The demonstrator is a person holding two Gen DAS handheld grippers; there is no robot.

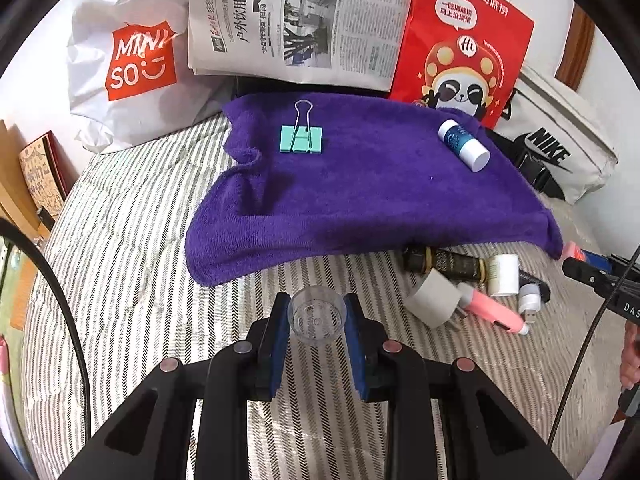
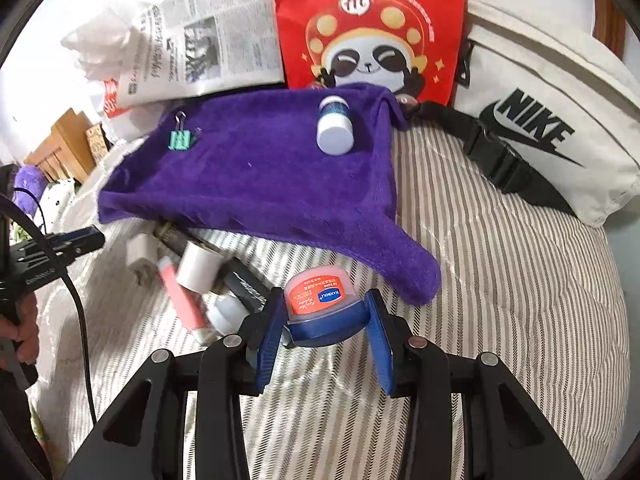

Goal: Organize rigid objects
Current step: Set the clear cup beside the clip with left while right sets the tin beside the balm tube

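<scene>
Striped grey-and-white bedding [image 1: 132, 240] carries everything here, with a newspaper [image 1: 300, 20], a red paper bag [image 1: 460, 40] and a white Nike bag [image 2: 552, 120] propped along its far side. On it lies the purple towel [image 1: 380, 184], which looks like the sorting spot: a mint binder clip [image 1: 301, 139] sits near its far left and a blue-and-white tube [image 1: 463, 145] near its far right, lying on its side with its long axis running slantwise and its white cap towards the cameras. Just off the towel's near edge is the unsorted heap [image 1: 472, 280] — a dark cylinder, a white roll, a grey plug, a pink pen.

The left gripper [image 1: 318, 316] is clenched on a small clear plastic cup [image 1: 317, 314], mouth turned up towards the lens, over bare bedding just short of the towel's near hem. The right gripper [image 2: 326, 312] grasps a coral lip-balm jar [image 2: 320, 304] with a blue lid, pads on either side of that lid, held beside the towel's near right corner.

Both carried things have the towel straight ahead and beyond the fingertips. The open middle of the cloth — between clip and tube — seems the likely landing ground, and the left hand faces it more squarely, while the right is nearer the tube's side
</scene>
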